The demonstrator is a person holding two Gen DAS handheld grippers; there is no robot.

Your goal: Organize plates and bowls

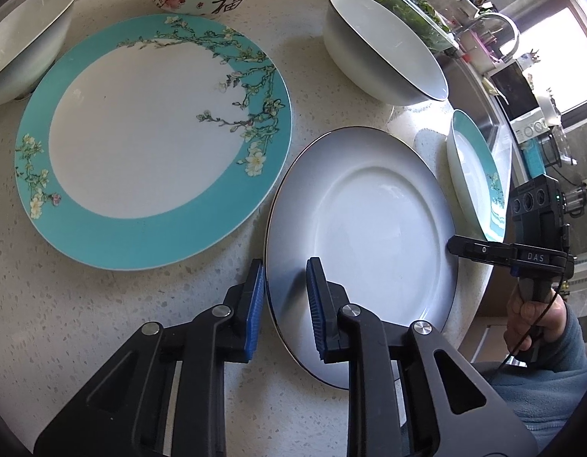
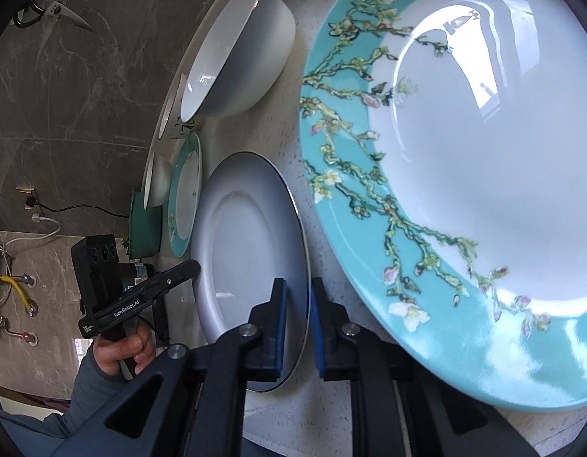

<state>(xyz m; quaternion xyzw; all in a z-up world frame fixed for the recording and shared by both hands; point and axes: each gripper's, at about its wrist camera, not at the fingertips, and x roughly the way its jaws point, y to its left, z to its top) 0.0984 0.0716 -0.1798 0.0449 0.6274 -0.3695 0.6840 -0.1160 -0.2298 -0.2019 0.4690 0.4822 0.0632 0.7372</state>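
Left claw (image 1: 285, 306) was spread with its blue pads either side of the grey-white plate (image 1: 373, 236) rim, not pinching it yet. Right claw (image 2: 298, 327) was spread too, straddling the opposite edge of that same plate, which lay flat on the speckled table (image 1: 103, 323). Big teal blossom plate (image 1: 149, 141) sat just beside it, a white bowl (image 1: 385, 57) behind. Another teal plate (image 1: 478, 175) was cut off at the table edge.
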